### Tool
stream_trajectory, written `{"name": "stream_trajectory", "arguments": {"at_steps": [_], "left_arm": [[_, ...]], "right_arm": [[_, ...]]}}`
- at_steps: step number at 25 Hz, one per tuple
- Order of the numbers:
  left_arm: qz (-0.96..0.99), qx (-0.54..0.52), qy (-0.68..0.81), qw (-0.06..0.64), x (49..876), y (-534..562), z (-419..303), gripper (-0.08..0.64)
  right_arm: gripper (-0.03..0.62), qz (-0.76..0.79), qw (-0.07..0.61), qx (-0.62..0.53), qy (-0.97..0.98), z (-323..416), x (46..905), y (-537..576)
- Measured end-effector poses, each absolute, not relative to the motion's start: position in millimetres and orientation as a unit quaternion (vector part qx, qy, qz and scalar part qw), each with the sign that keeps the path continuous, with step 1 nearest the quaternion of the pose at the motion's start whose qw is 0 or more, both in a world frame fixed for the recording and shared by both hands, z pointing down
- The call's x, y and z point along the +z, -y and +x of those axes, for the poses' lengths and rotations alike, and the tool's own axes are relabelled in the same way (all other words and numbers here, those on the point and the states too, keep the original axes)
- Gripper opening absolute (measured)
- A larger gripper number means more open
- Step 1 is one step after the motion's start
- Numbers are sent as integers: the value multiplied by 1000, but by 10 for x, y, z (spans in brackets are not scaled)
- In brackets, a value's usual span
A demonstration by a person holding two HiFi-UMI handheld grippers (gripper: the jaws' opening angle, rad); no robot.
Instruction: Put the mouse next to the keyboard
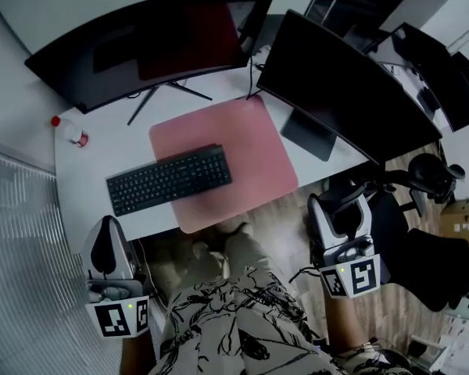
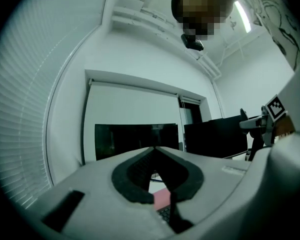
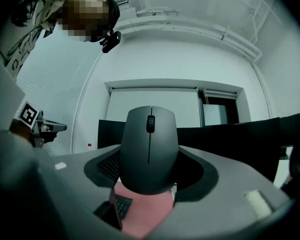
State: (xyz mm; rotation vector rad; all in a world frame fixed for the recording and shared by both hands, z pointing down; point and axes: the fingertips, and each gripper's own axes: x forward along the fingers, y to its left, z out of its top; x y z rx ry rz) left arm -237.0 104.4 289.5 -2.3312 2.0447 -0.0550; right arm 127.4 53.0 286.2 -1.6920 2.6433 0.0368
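Note:
A dark grey mouse (image 3: 149, 149) stands upright between the jaws of my right gripper (image 3: 150, 153), which is shut on it. In the head view that gripper (image 1: 340, 201) hangs off the desk's front right edge, above the floor. The black keyboard (image 1: 169, 179) lies on the desk (image 1: 102, 162), its right half on a pink mat (image 1: 234, 143). My left gripper (image 1: 109, 223) is held below the desk's front left corner. Its jaws meet at the tips with nothing between them (image 2: 154, 149).
Two dark monitors (image 1: 156, 41) (image 1: 344, 84) stand at the back of the desk. A small bottle with a red cap (image 1: 72, 131) sits at the far left. A black office chair (image 1: 430, 178) is on the right. The person's patterned clothing (image 1: 234, 319) fills the bottom middle.

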Motion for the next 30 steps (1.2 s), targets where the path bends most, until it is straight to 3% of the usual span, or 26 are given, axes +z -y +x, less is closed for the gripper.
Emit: {"name": "stream_trajectory", "arguments": {"at_steps": [20,30], "left_arm": [[-771,1,-636,38,2749,147,-2161,0],[-768,-14,-640,23,2883,418,-2155,0]], "right_arm": [[305,-553,21,20,-833,1377,2813,408],[305,-531,-18,-10,-847,1226,3139,752]]}}
